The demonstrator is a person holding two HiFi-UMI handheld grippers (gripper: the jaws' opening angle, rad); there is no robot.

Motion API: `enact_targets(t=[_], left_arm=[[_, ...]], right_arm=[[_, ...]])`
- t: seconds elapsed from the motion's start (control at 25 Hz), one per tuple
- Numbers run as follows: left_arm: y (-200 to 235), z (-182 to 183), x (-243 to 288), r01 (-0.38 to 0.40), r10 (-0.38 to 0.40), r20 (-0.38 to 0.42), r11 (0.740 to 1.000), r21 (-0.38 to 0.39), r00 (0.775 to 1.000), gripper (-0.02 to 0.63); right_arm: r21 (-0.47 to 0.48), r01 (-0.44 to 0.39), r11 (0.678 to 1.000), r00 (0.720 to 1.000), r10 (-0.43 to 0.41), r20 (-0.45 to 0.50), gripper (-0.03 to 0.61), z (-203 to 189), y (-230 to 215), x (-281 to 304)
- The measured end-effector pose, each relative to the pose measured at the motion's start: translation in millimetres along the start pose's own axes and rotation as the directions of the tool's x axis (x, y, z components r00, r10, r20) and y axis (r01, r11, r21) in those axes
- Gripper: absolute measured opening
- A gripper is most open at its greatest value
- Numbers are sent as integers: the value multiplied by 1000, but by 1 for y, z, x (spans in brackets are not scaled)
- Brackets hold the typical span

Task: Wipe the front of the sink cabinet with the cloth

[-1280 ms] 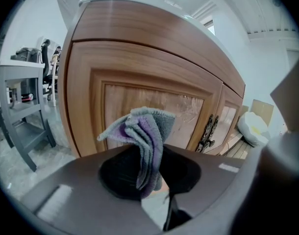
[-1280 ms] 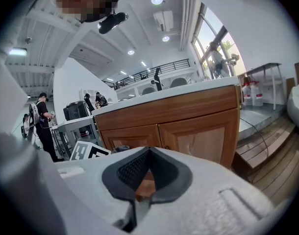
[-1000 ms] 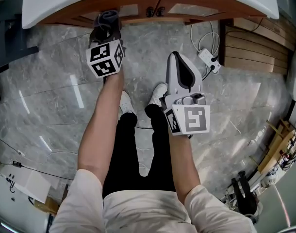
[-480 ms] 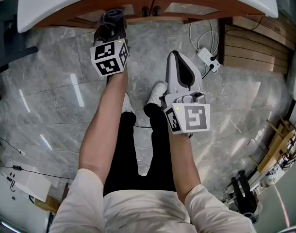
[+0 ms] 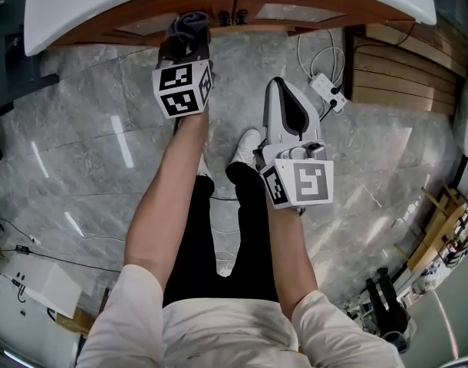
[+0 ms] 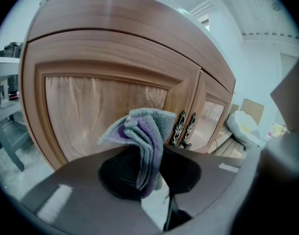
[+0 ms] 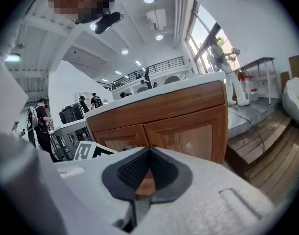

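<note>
Wiping step, judged: left gripper point(image 5: 189, 35) fingers clamped on cloth point(image 6: 142, 141) near cabinet door point(image 6: 95, 111); right gripper point(image 5: 288, 112) closed, empty; next, press and sweep.

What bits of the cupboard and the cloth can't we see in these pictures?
- Head view: the white sink top overhangs the cabinet and hides most of its front.
- Left gripper view: the left tool covers the cabinet's bottom part and the lower end of the cloth.
- Both views: whether the cloth touches the door cannot be told.
- Right gripper view: the people far back are too small to make out.
</note>
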State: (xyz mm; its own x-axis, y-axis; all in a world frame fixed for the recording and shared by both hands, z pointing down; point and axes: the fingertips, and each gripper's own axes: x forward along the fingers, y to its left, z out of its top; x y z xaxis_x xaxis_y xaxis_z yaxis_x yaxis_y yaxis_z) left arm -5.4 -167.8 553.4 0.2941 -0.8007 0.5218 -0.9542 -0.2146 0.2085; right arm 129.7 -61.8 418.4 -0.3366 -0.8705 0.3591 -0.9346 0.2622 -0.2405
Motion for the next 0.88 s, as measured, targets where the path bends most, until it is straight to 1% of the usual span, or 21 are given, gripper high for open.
enact_targets(t=[0.12,0.32,0.52,0.88], left_arm=[[-4,1,1,8,-8,-3,1000,10,1000,81],[-7,0,2,8,-8,-6,1000,1,1000,81],[-12,1,3,17,-17,-8,1000,1,1000,80],[-31,-4,5,64,-64,-9,998,23,998,80]], right_arm=[[3,14,1000,1000,-14,7,-3,5,-8,-1],[7,29,1000,999,-29,12,-3,8,-16,-3],[9,24,1000,1000,-24,5,-3,6,-13,-6],[14,9,1000,1000,-9,4,-2,2,-9,-4]])
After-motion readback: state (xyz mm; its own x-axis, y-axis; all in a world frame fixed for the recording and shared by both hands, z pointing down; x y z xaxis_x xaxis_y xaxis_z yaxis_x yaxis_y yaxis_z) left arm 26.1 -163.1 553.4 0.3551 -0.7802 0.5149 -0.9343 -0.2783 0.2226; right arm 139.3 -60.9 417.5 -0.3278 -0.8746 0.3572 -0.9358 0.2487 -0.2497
